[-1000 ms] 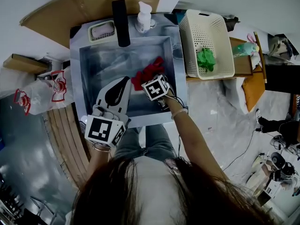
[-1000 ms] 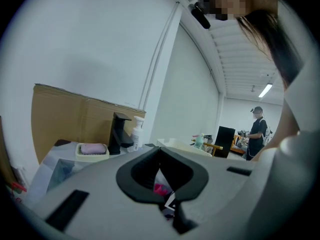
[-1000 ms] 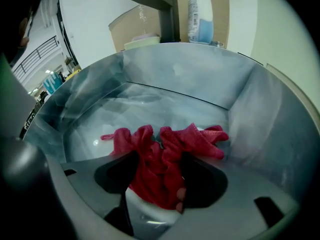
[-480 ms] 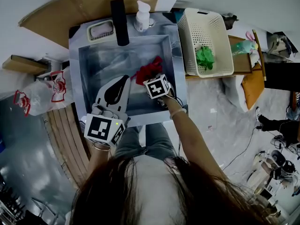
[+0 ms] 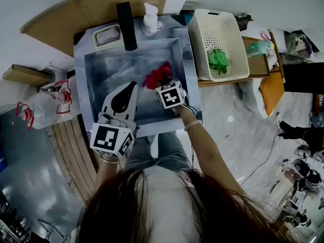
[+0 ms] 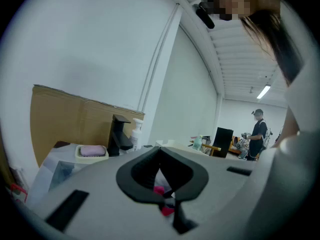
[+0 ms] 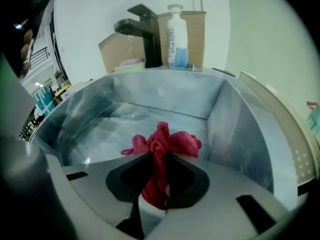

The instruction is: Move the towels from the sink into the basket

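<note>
A red towel (image 5: 158, 75) hangs bunched over the steel sink (image 5: 101, 70). My right gripper (image 5: 166, 87) is shut on it. Its jaws have just been closing with the towel between them. In the right gripper view the red towel (image 7: 161, 143) is pinched between the black pads of the right gripper (image 7: 157, 156), and its loose end hangs above the sink floor (image 7: 115, 119). My left gripper (image 5: 132, 86) hovers over the sink's left half, shut and holding nothing. The white basket (image 5: 201, 44) stands to the right of the sink with a green towel (image 5: 218, 59) inside.
A black faucet (image 5: 126, 27), a soap bottle (image 5: 148, 19) and a soap dish (image 5: 107, 34) line the sink's back edge. A wooden side table (image 5: 263, 65) stands beside the basket. A person (image 6: 259, 134) stands far across the room.
The right gripper has risen a little with the red towel, which is now gathered tighter and lifted off the sink floor. The left gripper has stayed where it was.
</note>
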A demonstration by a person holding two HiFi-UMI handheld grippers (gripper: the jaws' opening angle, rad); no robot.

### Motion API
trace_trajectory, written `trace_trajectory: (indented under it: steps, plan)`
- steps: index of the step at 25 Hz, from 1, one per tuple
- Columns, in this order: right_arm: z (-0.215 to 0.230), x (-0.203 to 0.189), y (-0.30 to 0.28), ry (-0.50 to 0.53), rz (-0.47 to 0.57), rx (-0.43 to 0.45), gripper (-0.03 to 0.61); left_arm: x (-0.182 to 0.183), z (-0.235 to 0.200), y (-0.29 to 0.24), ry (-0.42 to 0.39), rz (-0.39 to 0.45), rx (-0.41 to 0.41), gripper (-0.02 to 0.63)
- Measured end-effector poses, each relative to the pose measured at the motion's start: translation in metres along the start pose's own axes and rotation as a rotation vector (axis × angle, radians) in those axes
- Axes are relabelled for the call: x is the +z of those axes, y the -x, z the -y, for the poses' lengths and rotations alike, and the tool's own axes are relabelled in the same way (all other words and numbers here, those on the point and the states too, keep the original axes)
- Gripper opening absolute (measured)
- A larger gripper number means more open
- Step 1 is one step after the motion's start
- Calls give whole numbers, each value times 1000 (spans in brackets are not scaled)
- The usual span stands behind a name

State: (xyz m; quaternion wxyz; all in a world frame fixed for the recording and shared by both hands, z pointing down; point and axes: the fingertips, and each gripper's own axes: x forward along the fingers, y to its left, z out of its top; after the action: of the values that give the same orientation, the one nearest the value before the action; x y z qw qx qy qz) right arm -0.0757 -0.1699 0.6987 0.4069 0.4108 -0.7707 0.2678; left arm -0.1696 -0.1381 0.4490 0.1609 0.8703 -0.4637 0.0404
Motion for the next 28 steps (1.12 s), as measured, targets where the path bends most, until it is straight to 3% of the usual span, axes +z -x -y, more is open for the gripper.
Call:
trace_trajectory:
  steps: [18,28]
  plan:
    - [-12,28,70,-97,183,28,95,21,21,11,-35,26,-23,8]
    - [-16,40,110,-76,281,34,95,35,39,11,-60,44,-14,8]
